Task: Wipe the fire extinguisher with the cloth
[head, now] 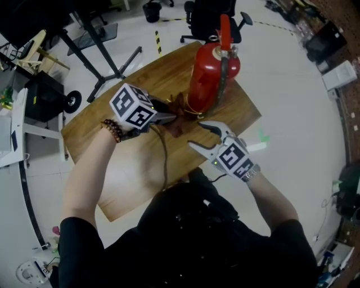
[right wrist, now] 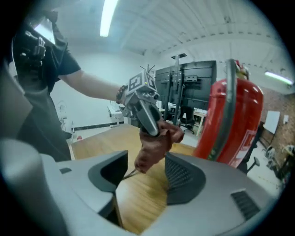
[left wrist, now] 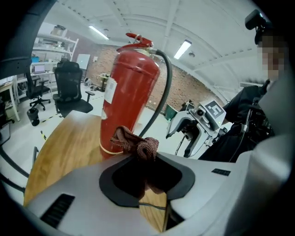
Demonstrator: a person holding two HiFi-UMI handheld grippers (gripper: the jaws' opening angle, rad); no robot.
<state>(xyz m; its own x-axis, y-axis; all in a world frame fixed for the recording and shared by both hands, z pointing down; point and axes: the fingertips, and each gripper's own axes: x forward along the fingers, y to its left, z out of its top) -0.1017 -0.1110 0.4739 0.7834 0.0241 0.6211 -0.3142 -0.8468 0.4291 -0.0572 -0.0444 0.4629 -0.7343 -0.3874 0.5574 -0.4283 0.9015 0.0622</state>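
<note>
The brown cloth (head: 179, 112) is being clamped, bunched, in the closed jaws of the left gripper (head: 169, 117); it is being held just beside the lower body of the red fire extinguisher (head: 211, 73), and whether the two touch cannot be told. The extinguisher is being borne upright by the wooden table (head: 118, 180), toward the far right end of the top and close to its edges there; its black hose (head: 223, 79) is being seen running down the side of the cylinder. The jaws of the right gripper (head: 199, 136) are being held wide apart with nothing pressed between the pads; its tips are being held over the wood near the table's right edge, just beside the cloth. A broad bare stretch of tabletop is being left open on the near left side, crossed only by a thin dark cable (head: 165, 157); open pale floor is being shown beyond the far edge, bounded by a black office chair (head: 208, 17) and black stand legs (head: 107, 62). A white label (left wrist: 109, 90) is being shown on the cylinder; its print is too small to be read.
</note>
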